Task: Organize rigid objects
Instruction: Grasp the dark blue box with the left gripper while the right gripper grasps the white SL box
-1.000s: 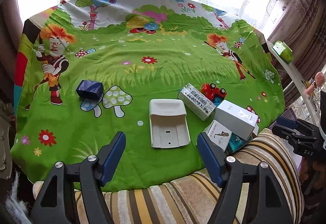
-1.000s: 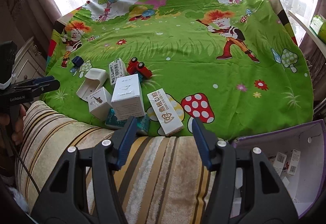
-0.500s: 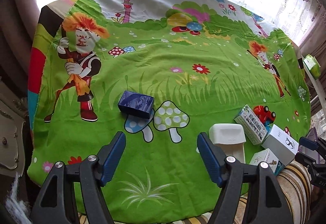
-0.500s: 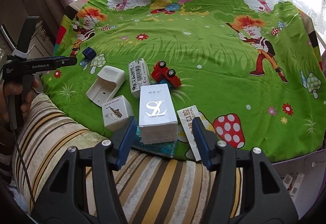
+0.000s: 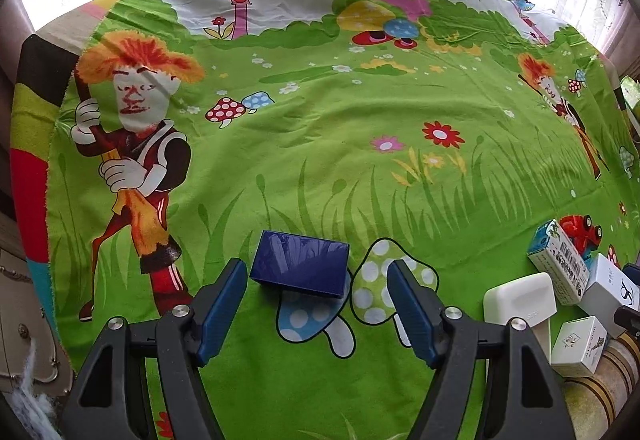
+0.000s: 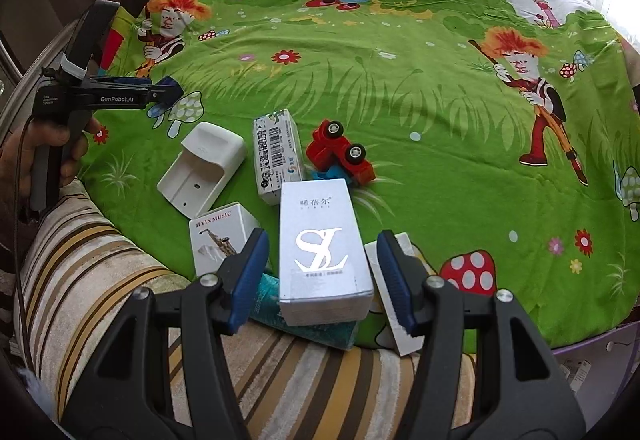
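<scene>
Cartoon-print green cloth (image 5: 360, 168), striped cushion (image 6: 120, 280)

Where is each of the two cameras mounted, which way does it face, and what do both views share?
Left wrist: sits on the left gripper, looking forward between its open jaws at the dark blue box on the green cartoon cloth; only its black arms show.
Right wrist: sits on the right gripper, jaws open around the silver SL box; the person's left hand appears far left.
Shared: white holder, barcode box, red toy car.
</scene>
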Available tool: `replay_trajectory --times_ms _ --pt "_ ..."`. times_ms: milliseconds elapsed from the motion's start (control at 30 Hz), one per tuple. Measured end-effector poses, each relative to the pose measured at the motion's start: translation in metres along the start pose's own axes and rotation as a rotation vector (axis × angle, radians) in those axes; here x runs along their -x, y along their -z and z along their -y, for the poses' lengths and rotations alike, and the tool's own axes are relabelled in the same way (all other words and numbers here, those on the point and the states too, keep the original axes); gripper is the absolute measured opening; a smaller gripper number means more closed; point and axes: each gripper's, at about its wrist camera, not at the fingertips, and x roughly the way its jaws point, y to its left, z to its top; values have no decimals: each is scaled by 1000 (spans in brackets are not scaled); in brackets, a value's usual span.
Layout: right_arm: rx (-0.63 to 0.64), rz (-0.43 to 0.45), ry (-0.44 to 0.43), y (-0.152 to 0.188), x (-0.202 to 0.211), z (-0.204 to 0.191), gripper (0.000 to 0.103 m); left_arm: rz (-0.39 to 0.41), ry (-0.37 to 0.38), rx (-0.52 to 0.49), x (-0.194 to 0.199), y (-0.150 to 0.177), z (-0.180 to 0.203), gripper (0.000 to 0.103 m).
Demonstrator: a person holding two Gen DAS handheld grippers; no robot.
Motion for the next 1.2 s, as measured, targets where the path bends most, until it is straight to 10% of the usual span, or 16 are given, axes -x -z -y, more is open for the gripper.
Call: replay_trajectory --times_ms 233,1200 --pt "-5 -26 -2 -2 -9 1 50 -31 19 -10 -16 0 -3 54" --pt "-119 142 27 46 65 20 45 172 256 -41 115 52 115 54"
